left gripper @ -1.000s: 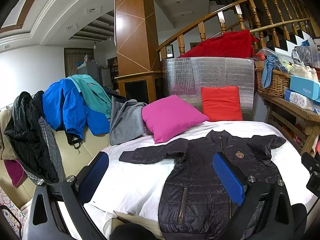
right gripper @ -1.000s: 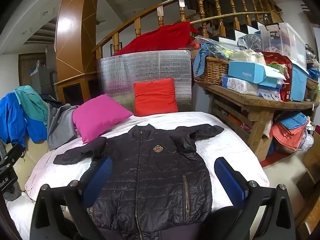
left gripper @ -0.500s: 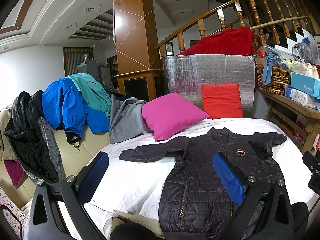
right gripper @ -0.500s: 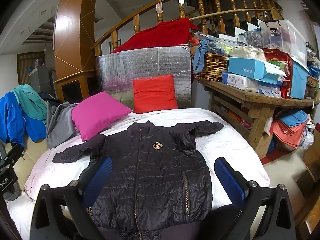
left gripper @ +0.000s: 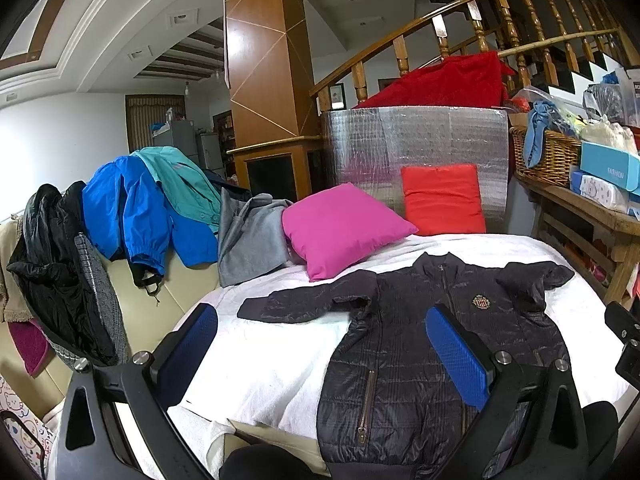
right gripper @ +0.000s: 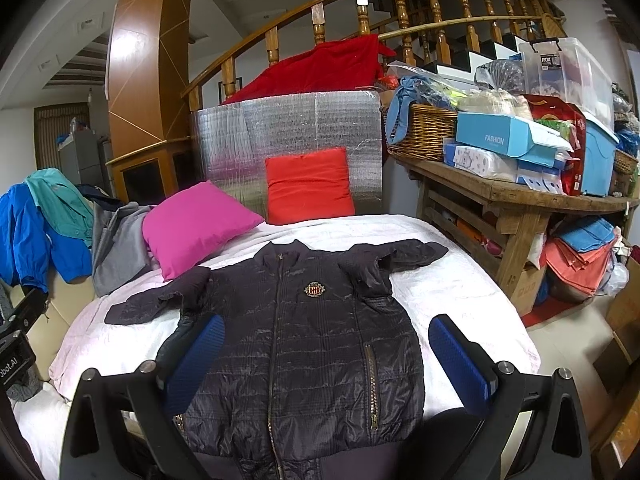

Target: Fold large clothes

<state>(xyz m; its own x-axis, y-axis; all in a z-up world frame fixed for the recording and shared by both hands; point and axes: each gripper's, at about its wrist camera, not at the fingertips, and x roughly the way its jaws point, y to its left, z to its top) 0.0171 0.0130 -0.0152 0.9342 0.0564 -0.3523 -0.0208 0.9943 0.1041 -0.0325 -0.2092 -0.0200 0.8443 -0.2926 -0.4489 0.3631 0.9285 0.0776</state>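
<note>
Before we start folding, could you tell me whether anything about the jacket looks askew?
The dark quilted jacket lies flat, zipped, front up on the white bedcover, but its sleeves are uneven: one stretches toward the pink cushion, the other is bunched and doubled back near its shoulder.

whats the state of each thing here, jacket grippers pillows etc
black jacket: flat on the bed, front up, zipped, sleeves out
left gripper: open, holds nothing
right gripper: open, holds nothing
pink pillow: tilted, beside the jacket's collar
red pillow: upright against the silver panel
blue jacket: draped over the sofa, unfolded
</note>
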